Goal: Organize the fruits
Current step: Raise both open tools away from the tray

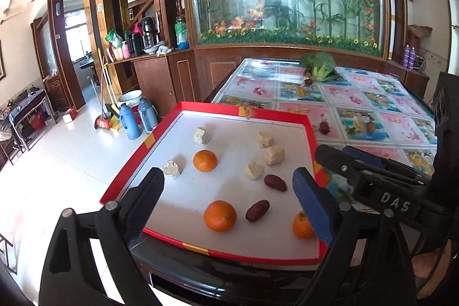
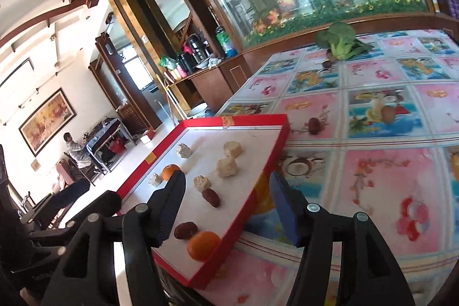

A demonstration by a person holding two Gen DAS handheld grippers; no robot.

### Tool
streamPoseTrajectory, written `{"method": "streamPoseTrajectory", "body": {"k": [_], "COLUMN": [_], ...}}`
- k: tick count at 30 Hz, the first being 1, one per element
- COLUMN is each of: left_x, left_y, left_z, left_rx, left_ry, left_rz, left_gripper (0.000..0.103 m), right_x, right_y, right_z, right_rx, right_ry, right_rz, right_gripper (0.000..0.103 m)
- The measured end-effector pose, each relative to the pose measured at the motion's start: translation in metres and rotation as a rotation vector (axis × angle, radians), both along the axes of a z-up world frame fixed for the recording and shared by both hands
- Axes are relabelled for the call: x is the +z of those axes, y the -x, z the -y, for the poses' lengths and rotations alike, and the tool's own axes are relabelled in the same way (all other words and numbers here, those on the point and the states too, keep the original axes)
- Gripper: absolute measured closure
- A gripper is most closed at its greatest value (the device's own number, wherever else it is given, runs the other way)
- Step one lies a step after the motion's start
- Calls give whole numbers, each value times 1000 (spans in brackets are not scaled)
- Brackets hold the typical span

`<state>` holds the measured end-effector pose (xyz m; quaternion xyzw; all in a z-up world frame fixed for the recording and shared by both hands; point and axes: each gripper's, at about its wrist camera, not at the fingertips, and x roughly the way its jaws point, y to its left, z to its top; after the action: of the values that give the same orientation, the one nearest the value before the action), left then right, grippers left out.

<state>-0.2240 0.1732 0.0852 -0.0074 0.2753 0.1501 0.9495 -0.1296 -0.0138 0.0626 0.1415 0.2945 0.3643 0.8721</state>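
While both gape, tongs [image 1: 228, 198] hold nothing.

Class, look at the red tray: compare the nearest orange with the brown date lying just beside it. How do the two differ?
The orange is round and bright; the date is oblong and dark reddish-brown. The orange is clearly bulkier and stands taller than the date, which lies low on its side. The orange's skin is finely pitted and glossy; the date's looks matte. Both rest loose on the white floor of the red tray, apart and ungripped.

Red-rimmed white tray [image 1: 311, 134], orange tangerines [image 1: 205, 160], floral tablecloth [image 1: 355, 96].
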Motion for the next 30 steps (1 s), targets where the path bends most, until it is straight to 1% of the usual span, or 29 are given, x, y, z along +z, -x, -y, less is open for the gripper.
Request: {"method": "streamPoseTrajectory", "body": {"k": [3,9,11,14,15,17,18,19,20,22,24,25,27,28,30], "left_x": [9,29,36,51,58,75,87,101,114,146,182,206,239,258,292], "left_y": [9,34,43,60,65,76,81,88,96,111,127,136,149,155,163], "left_z": [12,39,46,55,57,63,65,67,69,73,75,76,75,74,73], "left_rx": [-17,-77,-93,-118,-128,-158,-172,-185,-194,-212,-224,-245,-273,-281,-297], "left_ry": [-10,-16,-27,-32,-30,-33,-37,-45,-55,-84,-116,-130,-140,-142,-153], "left_rz": [22,73,90,129,141,164,181,205,230,291,355,395,449,474,505], "left_gripper": [9,4,4,3,3,3,3,3,3,1,0,0,0,0,0], "right_x": [13,49,68,108,125,169,192,220,241,286,330,357,389,412,441], "right_y": [7,24,33,56,64,83,94,107,118,143,165,178,192,201,214], "right_z": [20,63,76,99,106,124,134,146,156,173,183,189,196,200,204], "right_rx": [-52,-154,-176,-196,-198,-197,-196,-196,-201,-220,-229,-242,-243,-255,-290], "right_ry": [11,-35,-48,-64,-64,-78,-91,-114,-137,-161,-155,-158,-167,-161,-158], "right_rz": [23,81,105,164,188,244,271,304,333,403,460,486,515,532,570], "right_gripper": [42,39,39,39,39,37,30,26,26,24,24,24,24,24,24]}}
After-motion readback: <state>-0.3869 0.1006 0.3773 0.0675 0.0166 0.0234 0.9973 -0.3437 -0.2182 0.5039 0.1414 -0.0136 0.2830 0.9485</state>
